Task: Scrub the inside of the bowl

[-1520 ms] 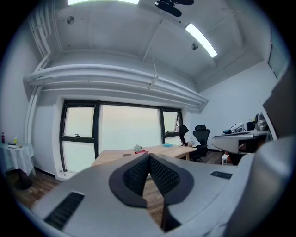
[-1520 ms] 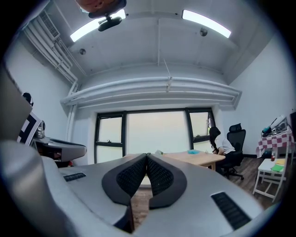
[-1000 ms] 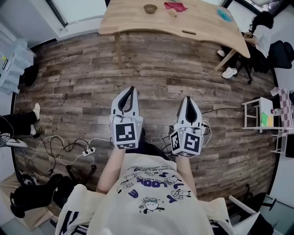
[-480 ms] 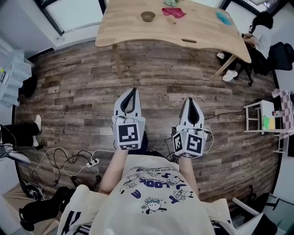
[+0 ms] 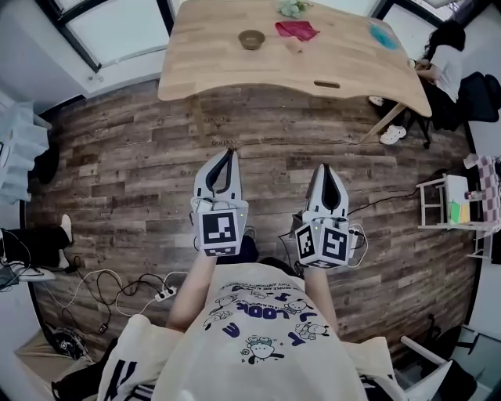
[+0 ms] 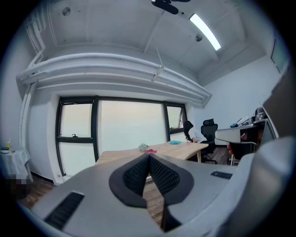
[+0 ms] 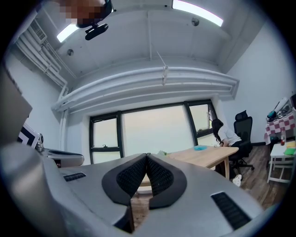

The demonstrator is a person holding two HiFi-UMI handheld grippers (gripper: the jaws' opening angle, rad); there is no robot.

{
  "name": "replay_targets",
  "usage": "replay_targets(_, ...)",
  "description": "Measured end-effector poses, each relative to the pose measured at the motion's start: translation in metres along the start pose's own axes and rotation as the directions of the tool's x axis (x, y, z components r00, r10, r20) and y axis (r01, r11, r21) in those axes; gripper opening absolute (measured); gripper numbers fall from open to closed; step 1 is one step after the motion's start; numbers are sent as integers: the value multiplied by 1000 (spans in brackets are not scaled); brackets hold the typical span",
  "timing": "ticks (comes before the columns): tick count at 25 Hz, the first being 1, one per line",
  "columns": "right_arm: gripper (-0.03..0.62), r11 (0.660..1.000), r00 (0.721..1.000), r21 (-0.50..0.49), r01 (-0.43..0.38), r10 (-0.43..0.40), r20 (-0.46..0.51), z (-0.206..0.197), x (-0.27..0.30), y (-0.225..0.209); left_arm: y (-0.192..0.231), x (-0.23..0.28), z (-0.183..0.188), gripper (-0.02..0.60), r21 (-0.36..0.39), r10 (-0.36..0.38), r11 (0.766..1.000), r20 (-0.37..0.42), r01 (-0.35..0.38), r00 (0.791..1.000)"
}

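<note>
My left tongs (image 5: 226, 154) are pressed shut, the ribbed pads meeting at the tip with nothing between them. My right tongs (image 5: 324, 169) are shut the same way and just as empty. I hold the two side by side and apart in front of my waist, pointing about level toward the worktop (image 5: 344, 66). Below them there is only the plank floor (image 5: 133, 149).

The bowl (image 5: 251, 38) is well away from both tongs. It stands upright on the left part of the worktop, closer to the line of my left tongs than my right. Near it on the right lies a red cloth (image 5: 297, 30). A small pale thing (image 5: 293, 45) sits at the cloth's near edge, and I cannot tell what it is. A pale green bundle (image 5: 291, 7) lies at the far edge, and a blue thing (image 5: 383, 33) lies toward the right end.

A person (image 5: 442, 51) sits at that right end, with a black chair (image 5: 479, 94) just beside. A white rack (image 5: 440, 196) stands on the floor to my right. On the floor to my left lie a power strip (image 5: 163, 294) and loose cables. In both gripper views a wide window (image 6: 129, 129) stands behind the worktop.
</note>
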State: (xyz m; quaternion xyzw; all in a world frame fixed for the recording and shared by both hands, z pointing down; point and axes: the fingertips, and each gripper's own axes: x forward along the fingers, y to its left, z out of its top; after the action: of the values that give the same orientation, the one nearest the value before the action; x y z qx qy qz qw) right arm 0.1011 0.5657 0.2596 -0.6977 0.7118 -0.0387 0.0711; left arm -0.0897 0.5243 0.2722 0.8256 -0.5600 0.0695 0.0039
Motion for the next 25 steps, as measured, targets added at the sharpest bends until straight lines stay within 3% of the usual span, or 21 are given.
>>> replay_targets(16, 2, 999, 998, 4, 33, -32, -46, -10, 50, -9, 14, 54, -6, 31, -31, -23, 999, -23, 22, 999)
replay_targets(25, 2, 1000, 998, 5, -28, 28, -63, -15, 117, -22, 29, 106, -2, 31, -22, 47, 999, -30, -48, 998)
